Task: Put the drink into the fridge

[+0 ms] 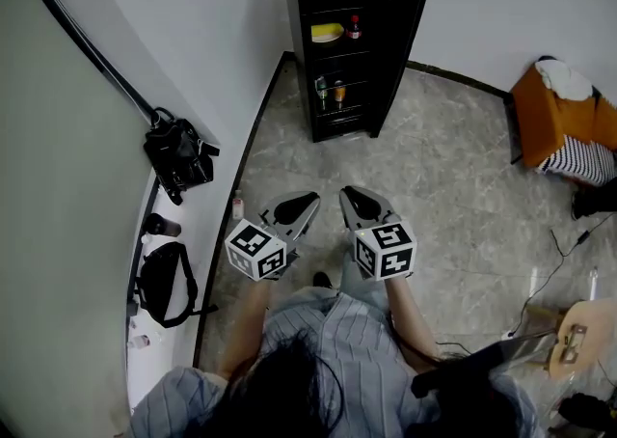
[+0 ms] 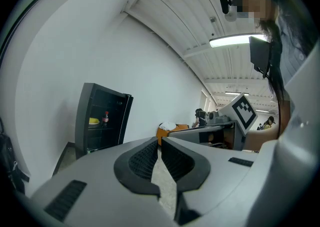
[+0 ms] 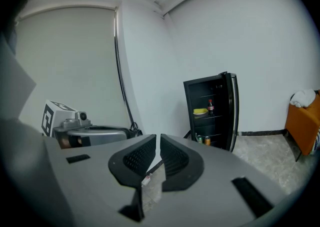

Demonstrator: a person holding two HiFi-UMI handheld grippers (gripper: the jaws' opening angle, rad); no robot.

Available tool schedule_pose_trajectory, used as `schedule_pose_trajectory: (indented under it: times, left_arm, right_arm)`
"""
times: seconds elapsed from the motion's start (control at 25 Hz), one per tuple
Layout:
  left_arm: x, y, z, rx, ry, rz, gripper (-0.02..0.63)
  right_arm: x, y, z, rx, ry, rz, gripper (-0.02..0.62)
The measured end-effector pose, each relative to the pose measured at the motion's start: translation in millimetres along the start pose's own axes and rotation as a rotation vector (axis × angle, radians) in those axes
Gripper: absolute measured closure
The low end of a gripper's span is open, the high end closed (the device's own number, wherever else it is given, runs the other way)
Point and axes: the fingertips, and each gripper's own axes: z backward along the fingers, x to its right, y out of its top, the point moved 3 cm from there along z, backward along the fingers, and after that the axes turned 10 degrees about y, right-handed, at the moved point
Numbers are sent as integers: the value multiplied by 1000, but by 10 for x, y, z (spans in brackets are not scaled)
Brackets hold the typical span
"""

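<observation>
A black mini fridge (image 1: 339,41) stands against the far wall with its door (image 1: 410,36) open. On its upper shelf are a yellow dish (image 1: 327,33) and a red-capped cola bottle (image 1: 355,26). A lower shelf holds a green can (image 1: 321,89) and an orange can (image 1: 339,92). My left gripper (image 1: 307,201) and right gripper (image 1: 349,195) hover side by side well short of the fridge, both pointing toward it. Both are shut with nothing between the jaws. The left gripper view shows the fridge (image 2: 100,118) far off, and the right gripper view shows it (image 3: 212,116) too.
A small bottle (image 1: 237,205) stands on the floor by the left wall. Black bags (image 1: 177,158) and a dark cup (image 1: 160,226) sit on the white ledge at left. An orange seat (image 1: 559,123) with cloths is at the right, with cables (image 1: 554,262) on the floor.
</observation>
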Motion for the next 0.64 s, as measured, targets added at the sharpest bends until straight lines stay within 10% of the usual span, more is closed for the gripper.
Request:
schedule_pose_trajectory:
  times: [0.64]
  left_arm:
    - [130, -43, -68, 3, -35, 3, 597]
  right_arm:
    - [103, -47, 125, 11, -30, -20, 557]
